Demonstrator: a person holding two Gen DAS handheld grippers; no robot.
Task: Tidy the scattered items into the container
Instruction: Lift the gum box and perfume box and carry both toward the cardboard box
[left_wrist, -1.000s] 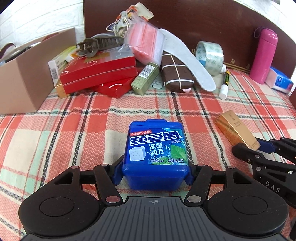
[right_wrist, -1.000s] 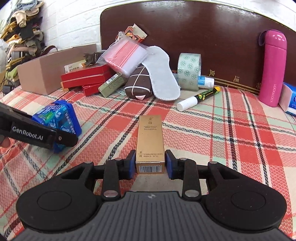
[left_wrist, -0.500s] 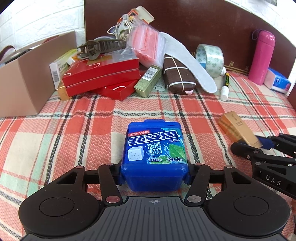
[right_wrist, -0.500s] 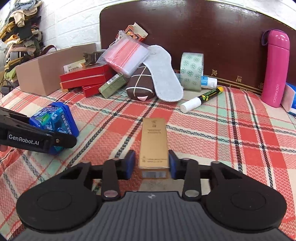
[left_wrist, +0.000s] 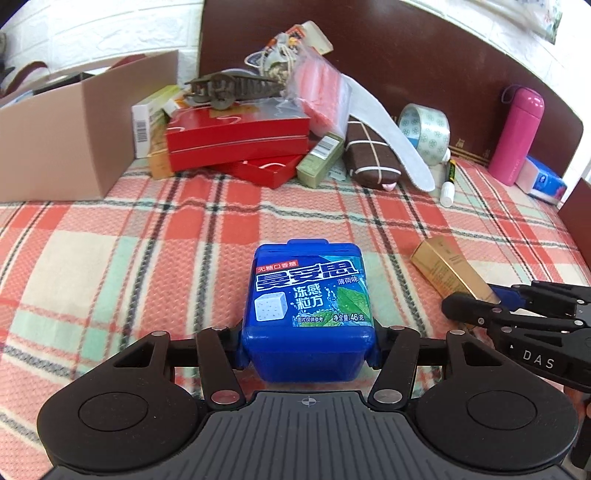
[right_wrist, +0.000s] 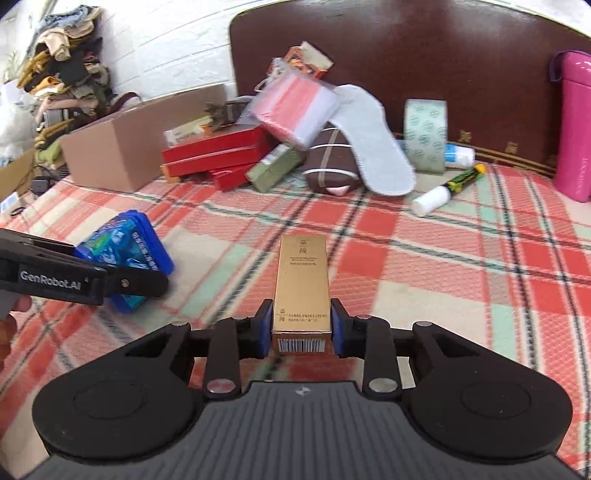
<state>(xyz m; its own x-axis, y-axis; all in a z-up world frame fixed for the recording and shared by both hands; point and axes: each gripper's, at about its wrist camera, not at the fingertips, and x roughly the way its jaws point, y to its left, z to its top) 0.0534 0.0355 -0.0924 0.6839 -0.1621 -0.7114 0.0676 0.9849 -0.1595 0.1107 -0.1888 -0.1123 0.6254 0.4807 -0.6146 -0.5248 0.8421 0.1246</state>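
My left gripper (left_wrist: 308, 350) is shut on a blue gum box (left_wrist: 308, 306) and holds it above the plaid cloth; the box also shows in the right wrist view (right_wrist: 125, 254). My right gripper (right_wrist: 301, 328) is shut on a gold carton (right_wrist: 302, 284), lifted off the cloth; the carton also shows in the left wrist view (left_wrist: 450, 271). The open cardboard box (left_wrist: 62, 140) stands at the far left, also in the right wrist view (right_wrist: 125, 151). Both grippers are well short of it.
A pile lies by the headboard: red boxes (left_wrist: 236, 140), a green carton (left_wrist: 319, 158), a pink zip bag (left_wrist: 321, 92), a brown pouch (left_wrist: 371, 158), a white insole (right_wrist: 373, 140), a tape roll (right_wrist: 424, 134), a marker (right_wrist: 447, 188). A pink bottle (left_wrist: 517, 136) stands far right.
Both grippers have risen with their boxes; the cloth sits lower in both views. The gold carton has left the cloth. The right wrist view has turned slightly left.
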